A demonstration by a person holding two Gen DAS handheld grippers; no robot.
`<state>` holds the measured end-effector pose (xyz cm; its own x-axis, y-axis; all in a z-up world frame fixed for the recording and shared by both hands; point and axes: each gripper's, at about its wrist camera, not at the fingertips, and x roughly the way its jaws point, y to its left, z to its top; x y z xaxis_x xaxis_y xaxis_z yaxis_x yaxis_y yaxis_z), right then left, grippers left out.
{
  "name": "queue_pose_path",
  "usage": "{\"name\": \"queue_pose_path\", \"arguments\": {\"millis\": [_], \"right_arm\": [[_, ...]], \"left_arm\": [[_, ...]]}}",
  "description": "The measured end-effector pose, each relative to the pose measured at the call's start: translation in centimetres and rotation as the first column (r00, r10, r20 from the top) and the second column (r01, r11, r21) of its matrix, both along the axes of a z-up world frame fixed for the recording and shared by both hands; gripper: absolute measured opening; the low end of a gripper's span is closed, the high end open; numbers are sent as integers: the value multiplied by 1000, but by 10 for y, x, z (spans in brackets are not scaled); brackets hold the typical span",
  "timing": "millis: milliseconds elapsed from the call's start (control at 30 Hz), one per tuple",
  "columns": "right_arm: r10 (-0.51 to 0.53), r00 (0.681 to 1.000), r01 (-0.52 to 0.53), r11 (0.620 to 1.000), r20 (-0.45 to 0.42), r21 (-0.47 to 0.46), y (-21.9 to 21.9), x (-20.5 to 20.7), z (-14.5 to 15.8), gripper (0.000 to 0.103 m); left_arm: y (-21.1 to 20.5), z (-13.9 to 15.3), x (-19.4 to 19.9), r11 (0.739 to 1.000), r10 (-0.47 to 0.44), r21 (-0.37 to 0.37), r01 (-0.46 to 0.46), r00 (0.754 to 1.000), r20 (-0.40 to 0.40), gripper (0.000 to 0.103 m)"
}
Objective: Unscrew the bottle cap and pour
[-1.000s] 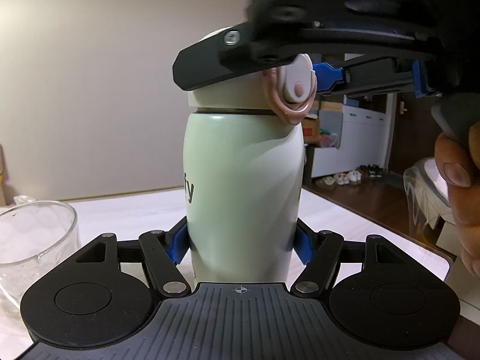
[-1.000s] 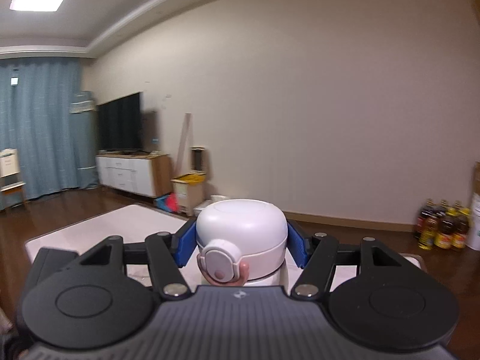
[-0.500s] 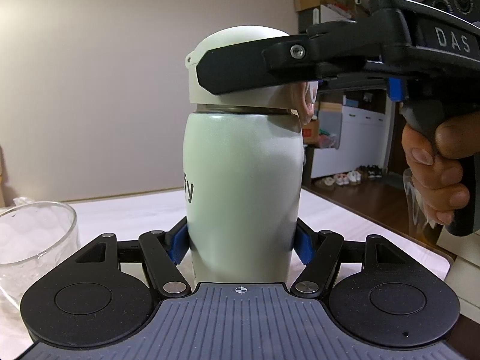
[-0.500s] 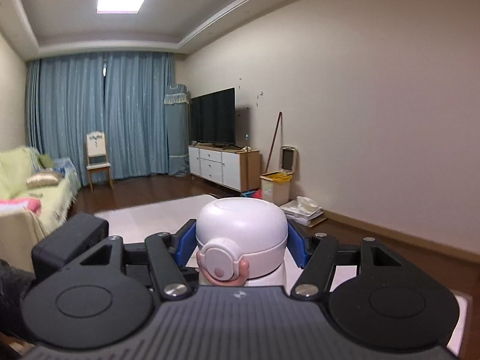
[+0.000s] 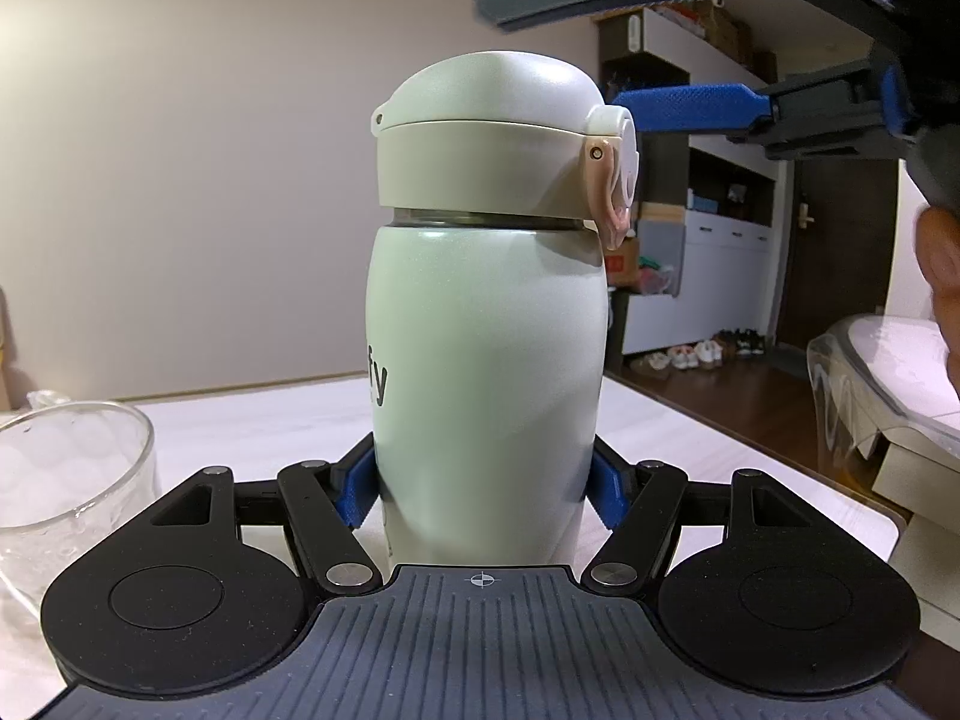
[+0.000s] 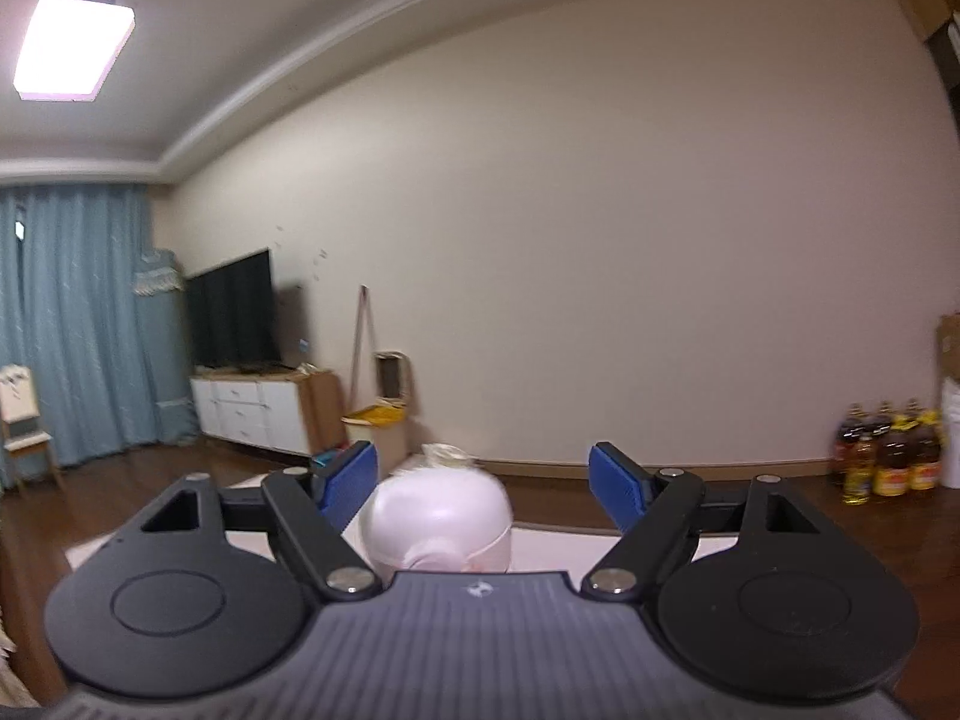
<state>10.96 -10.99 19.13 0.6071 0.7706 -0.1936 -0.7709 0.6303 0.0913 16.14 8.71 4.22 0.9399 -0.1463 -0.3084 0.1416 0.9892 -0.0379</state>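
Note:
A pale green bottle stands upright on the white table. Its white domed cap with a pink latch sits on the neck. My left gripper is shut on the bottle's lower body. My right gripper is open, lifted above and off the cap, which shows low between its blue pads. In the left wrist view the right gripper hovers at the upper right, above the cap.
A clear glass cup stands on the table at the left of the bottle. A clear plastic-covered object lies off the table's right edge. The person's hand is at the far right.
My right gripper has opened, let go of the cap and risen above it. The bottle and my left gripper have not moved.

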Motion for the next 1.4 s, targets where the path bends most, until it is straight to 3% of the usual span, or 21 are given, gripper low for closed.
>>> {"name": "queue_pose_path", "arguments": {"millis": [167,433,567,800,967,1167,1333,1400], "right_arm": [[-40,999,41,998,21,-47,20,-13,-6,80],[-70,997,73,994,31,-85,29,-23,-14,79],[-67,997,71,992,35,-102,22,-24,-20,65],[-12,999,16,994,39,-107,15,-21,-25,64],[141,989,-136,985,42,-103,-4,-4,-25,65],[350,936,-346,933,28,-97,-19,23,-17,65],[467,884,-465,882,2,-74,-29,42,-11,65],[479,878,-477,876,1,-73,-31,44,-8,65]], "left_arm": [[-28,9,-4,1000,0,4,0,1000,-1,72],[-8,8,-20,1000,-2,6,2,1000,1,73],[-4,12,-17,1000,-4,6,4,1000,-1,73],[8,18,-20,1000,-7,7,7,1000,-2,73],[11,21,-29,1000,-8,5,8,1000,2,73],[12,22,-39,1000,-8,3,8,1000,6,72],[10,25,-50,1000,-8,7,8,1000,8,72],[9,28,-55,1000,-8,7,8,1000,7,72]]}}
